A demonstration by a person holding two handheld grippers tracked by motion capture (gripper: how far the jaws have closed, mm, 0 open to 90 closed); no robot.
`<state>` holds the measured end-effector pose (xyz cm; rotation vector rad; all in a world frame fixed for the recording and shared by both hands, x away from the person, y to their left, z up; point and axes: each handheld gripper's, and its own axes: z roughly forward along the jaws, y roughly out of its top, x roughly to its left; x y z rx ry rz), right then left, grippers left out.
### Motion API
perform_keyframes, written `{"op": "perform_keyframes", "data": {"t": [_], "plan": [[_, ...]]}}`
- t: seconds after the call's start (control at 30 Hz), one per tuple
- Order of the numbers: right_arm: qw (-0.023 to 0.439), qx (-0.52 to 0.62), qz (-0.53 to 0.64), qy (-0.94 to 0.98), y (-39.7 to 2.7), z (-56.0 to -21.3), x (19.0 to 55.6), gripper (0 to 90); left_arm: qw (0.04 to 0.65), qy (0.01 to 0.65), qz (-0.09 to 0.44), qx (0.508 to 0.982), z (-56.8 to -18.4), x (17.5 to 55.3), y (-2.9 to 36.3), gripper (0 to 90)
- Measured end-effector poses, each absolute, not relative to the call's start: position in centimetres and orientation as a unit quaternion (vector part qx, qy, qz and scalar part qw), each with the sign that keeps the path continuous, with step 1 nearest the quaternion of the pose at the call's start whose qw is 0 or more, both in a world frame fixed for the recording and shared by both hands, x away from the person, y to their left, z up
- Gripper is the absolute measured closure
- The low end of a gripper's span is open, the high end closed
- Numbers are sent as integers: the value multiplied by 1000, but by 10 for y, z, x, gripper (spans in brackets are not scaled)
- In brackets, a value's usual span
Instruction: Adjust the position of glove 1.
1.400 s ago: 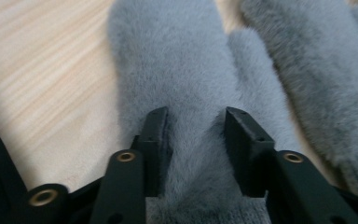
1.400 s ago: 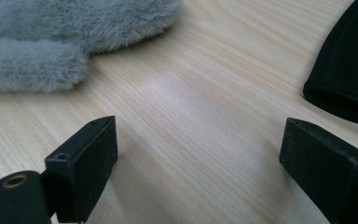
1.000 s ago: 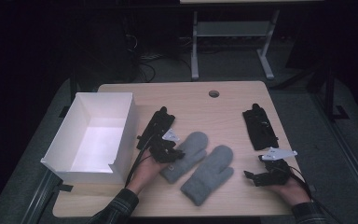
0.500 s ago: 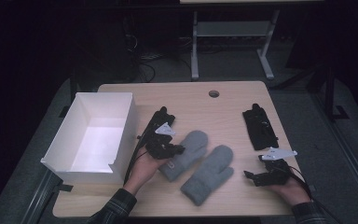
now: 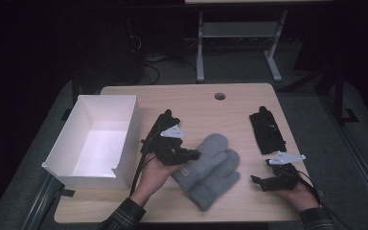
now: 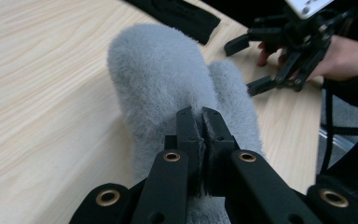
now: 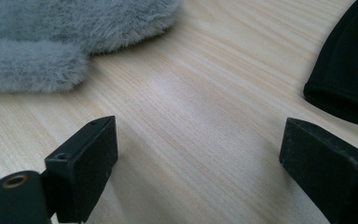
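I am pinching the upper fluffy grey mitten (image 6: 168, 79) at mid-table with my left gripper (image 6: 200, 123), jaws clamped on its fur. My right gripper (image 7: 196, 154) is sitting wide apart nearby. A white open box (image 5: 124, 139) is flanking left, a black glove (image 5: 267, 132) right.

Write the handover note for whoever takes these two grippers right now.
Left hand-held gripper: jaws shut on the upper grey mitten, pinching its fleece near the cuff end.
Right hand-held gripper: jaws wide open, low over bare table, holding nothing.
The upper grey mitten lies partly across the second grey mitten at mid-table. A pair of black gloves lies at the right. The white box at the left is empty.
Done: one mitten gripped.
Left, probably: carry the mittens, maybe the gloves too, into the box.
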<state>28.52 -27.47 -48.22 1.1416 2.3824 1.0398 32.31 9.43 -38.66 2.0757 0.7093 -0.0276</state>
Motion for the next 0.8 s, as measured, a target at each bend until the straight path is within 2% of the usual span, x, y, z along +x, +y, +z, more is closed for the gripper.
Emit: {"op": "perform_keyframes", "data": {"t": [0.27,0.8], "plan": [[151,397,362,830,-275,-482,285,112,455,288,-24,842,-384,313,76,873],[150,397,362,830,-275,-482,285,112,423,286,-31,859,-406,303,40,870]]}}
